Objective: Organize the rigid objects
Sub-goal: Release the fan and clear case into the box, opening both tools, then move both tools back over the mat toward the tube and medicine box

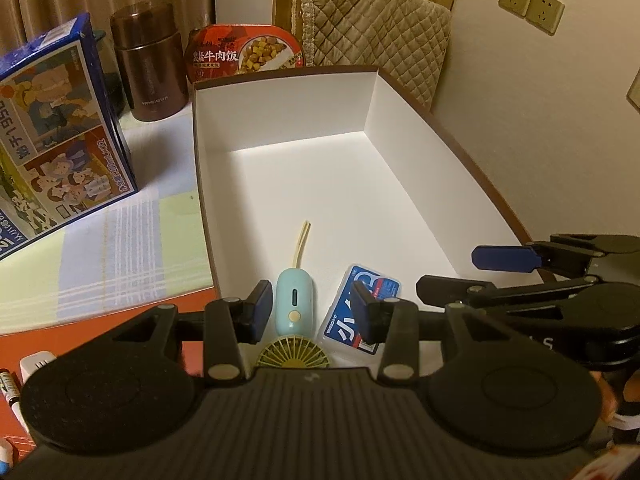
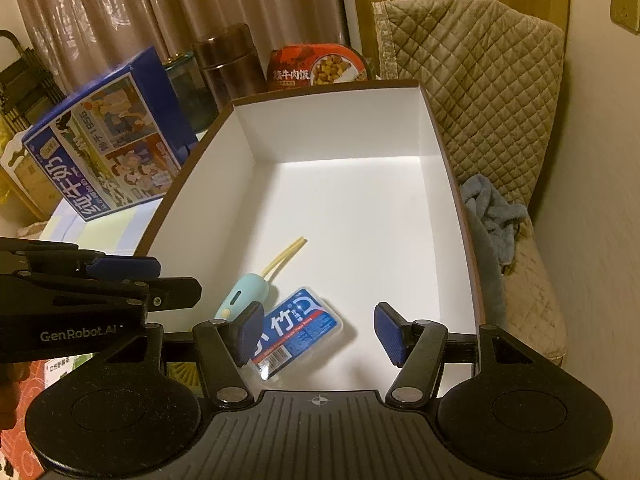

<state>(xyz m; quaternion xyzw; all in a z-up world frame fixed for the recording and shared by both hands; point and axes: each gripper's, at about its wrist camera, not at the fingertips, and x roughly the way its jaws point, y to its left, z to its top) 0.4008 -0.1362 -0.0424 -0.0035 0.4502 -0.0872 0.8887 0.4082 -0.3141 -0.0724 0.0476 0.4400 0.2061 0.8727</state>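
Note:
A white open box (image 1: 280, 104) (image 2: 328, 128) with brown edges fills the middle of both views. At its near end lie a pale blue handheld fan (image 1: 294, 300) (image 2: 244, 292) with a yellow strap and a blue plastic pack (image 1: 360, 312) (image 2: 296, 328). My left gripper (image 1: 310, 312) is open and empty, its fingers hovering just above the fan. My right gripper (image 2: 318, 334) is open and empty above the blue pack. Each gripper shows at the edge of the other's view.
A blue illustrated carton (image 1: 56, 136) (image 2: 108, 144) leans left of the box. A brown flask (image 1: 150, 60) (image 2: 230, 60) and a red meal tub (image 1: 248, 54) (image 2: 320, 68) stand behind it. A quilted chair (image 2: 480, 92) is at right. Markers (image 1: 12, 396) lie near left.

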